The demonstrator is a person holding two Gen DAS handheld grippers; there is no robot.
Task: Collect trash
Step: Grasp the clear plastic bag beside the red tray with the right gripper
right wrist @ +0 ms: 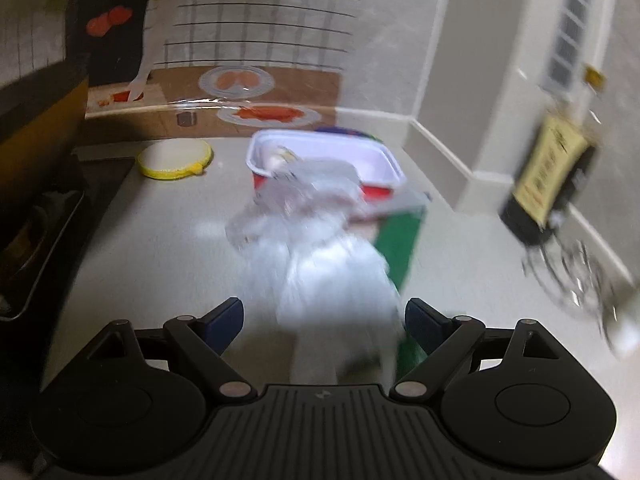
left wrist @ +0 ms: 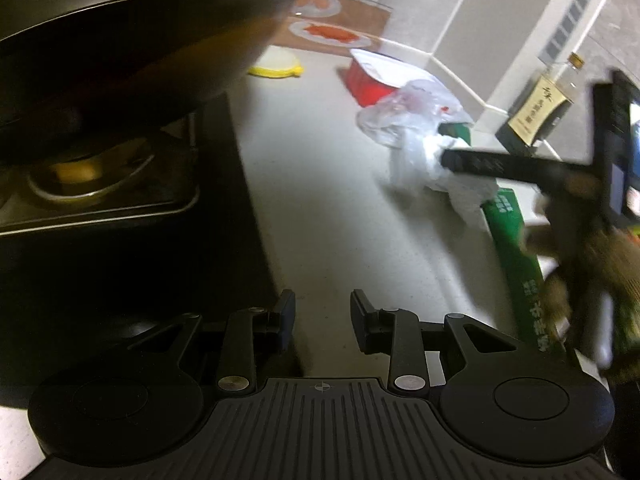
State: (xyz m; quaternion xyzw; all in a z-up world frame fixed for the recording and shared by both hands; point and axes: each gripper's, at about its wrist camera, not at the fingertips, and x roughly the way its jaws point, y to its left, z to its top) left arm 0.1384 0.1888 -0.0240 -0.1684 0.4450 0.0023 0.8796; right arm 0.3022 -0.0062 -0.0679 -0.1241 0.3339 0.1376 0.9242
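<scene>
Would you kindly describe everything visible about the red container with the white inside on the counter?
The red container is a shallow rectangular tub, plastic by its look, with red outer walls and a white rim and lining. It stands upright on the pale counter near the back wall, right of a yellow-rimmed lid. Crumpled clear plastic overlaps its front edge, and something small lies inside at its left end, too blurred to identify.

Both wrist views: shared counter
</scene>
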